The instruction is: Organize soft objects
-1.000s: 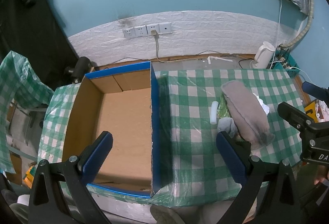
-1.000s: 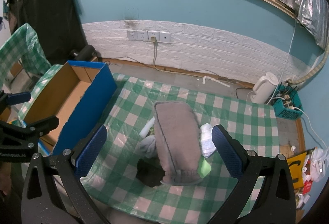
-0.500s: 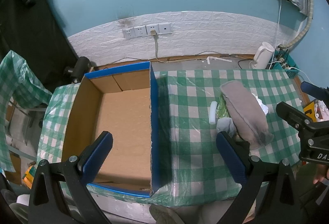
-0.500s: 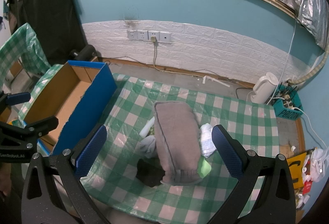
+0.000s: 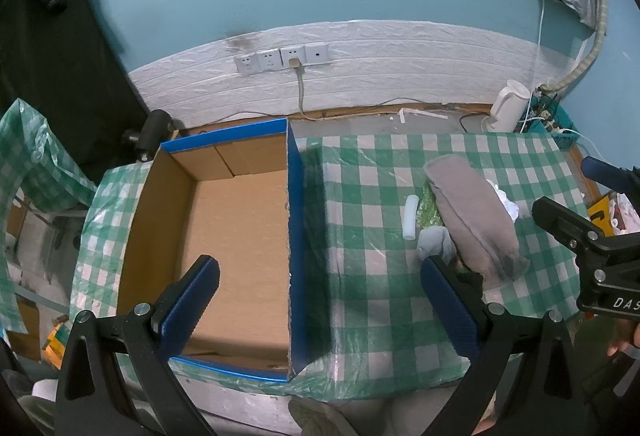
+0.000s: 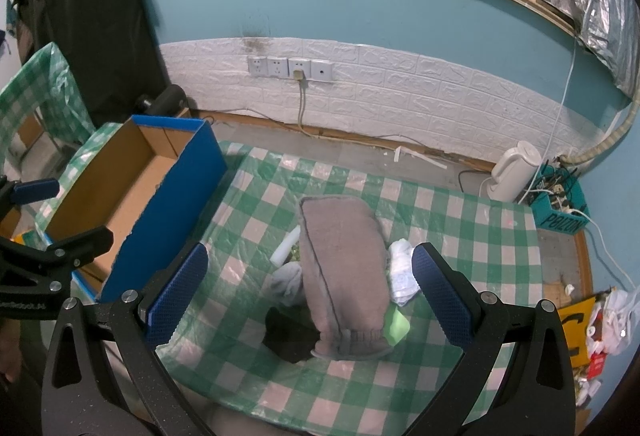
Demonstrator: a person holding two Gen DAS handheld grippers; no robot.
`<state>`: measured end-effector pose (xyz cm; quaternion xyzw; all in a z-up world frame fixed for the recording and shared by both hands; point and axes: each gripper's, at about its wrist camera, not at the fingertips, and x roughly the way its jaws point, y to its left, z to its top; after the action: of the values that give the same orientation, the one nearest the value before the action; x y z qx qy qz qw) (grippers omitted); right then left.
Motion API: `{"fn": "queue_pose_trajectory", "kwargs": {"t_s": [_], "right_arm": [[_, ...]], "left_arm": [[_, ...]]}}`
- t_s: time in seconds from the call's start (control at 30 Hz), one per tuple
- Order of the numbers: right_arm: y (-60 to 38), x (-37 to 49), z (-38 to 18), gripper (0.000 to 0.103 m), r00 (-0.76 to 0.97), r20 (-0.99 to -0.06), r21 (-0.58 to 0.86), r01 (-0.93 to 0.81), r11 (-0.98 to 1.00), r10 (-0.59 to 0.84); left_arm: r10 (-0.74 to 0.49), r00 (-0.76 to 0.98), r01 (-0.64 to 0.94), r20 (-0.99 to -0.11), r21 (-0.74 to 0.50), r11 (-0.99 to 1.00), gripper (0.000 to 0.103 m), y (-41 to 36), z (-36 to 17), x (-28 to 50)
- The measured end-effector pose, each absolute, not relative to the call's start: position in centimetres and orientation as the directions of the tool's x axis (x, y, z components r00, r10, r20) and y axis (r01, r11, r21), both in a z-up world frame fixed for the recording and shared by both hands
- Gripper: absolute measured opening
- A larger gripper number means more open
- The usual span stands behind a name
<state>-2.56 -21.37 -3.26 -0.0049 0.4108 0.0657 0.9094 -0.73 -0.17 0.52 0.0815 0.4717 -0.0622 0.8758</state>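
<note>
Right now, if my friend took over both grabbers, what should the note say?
Left gripper: jaws open, empty, hovering over the right wall of the cardboard box.
Right gripper: jaws open, empty, above the pile.
Pile on the checked tablecloth: grey cloth on top, with a white cloth, black cloth, light grey cloth, green piece and white tube around it.
Done: nothing in the box.
Left: move every soft thing in.
</note>
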Motion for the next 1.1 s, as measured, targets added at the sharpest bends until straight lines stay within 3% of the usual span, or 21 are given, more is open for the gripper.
{"fn": "queue_pose_trajectory", "kwargs": {"t_s": [0.6,1.1], "right_arm": [[-21.6,-2.6,-3.9,0.101,0.647,-0.756,0.034,-0.118,0.992,0.103],[-24.3,-0.8,-9.5,0.101,0.527,-0.849,0.008,-0.053,0.999,0.035]], "left_arm": [[-0.054,0.525,0.198,-0.849,0.06,0.978,0.101,-0.6,-0.6,-1.1],[-0.017,0.411,0.277,-0.911,0.107,0.955,0.101,-5.0,-6.0,-0.5]]}}
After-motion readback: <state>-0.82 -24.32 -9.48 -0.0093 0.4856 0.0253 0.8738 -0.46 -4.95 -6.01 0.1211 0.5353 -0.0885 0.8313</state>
